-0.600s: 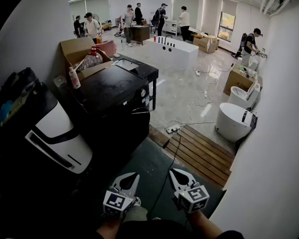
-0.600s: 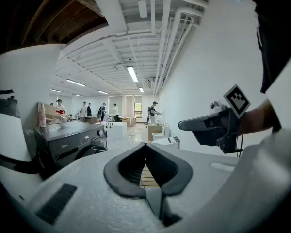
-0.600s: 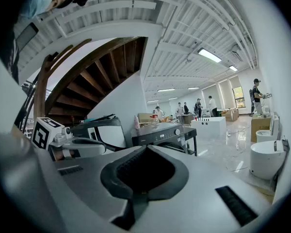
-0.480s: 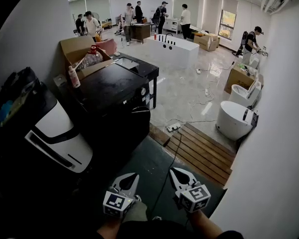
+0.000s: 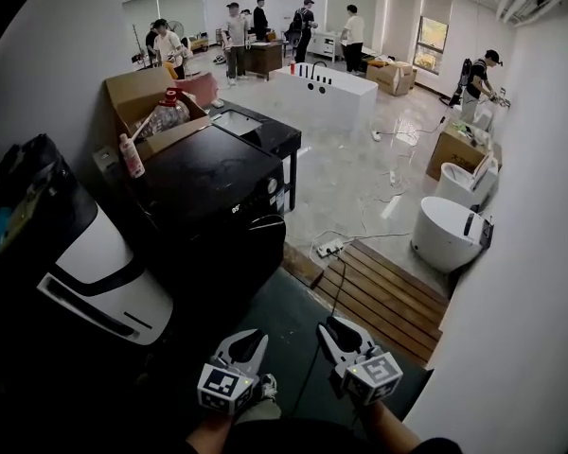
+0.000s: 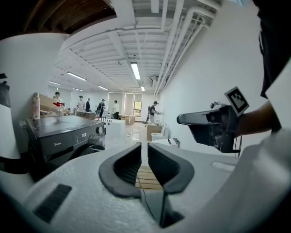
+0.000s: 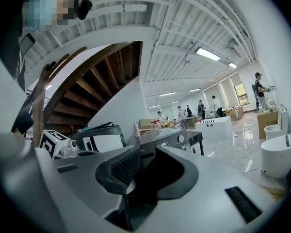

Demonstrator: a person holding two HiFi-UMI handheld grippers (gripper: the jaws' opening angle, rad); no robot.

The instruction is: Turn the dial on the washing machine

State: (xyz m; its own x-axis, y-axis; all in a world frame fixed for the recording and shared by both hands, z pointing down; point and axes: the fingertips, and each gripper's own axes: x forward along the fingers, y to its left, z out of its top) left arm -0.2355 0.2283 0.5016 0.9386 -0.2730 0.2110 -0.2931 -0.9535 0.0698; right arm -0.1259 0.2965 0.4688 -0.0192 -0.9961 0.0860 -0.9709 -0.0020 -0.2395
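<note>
The black washing machine (image 5: 208, 183) stands against the left wall, its round pale dial (image 5: 272, 185) on the front panel; the machine (image 6: 63, 135) and dial (image 6: 100, 129) also show in the left gripper view, and the dial (image 7: 181, 138) in the right gripper view. Both grippers hang low near my body, well short of the machine. The left gripper (image 5: 251, 337) (image 6: 144, 147) is shut with only a thin slit and nothing in it. The right gripper (image 5: 329, 327) (image 7: 148, 149) is shut to a narrow gap, also empty.
A white and black appliance (image 5: 95, 263) stands left of the washer. A cardboard box (image 5: 147, 97) and a pink bottle (image 5: 130, 156) sit behind it. A wooden slat platform (image 5: 383, 296), a power strip (image 5: 329, 247) and a white tub (image 5: 445, 235) lie right. People stand far back.
The head view has shifted a little, so the washer sits slightly higher and left. Both grippers stay low and empty; the right one has tilted slightly. People at the back have moved.
</note>
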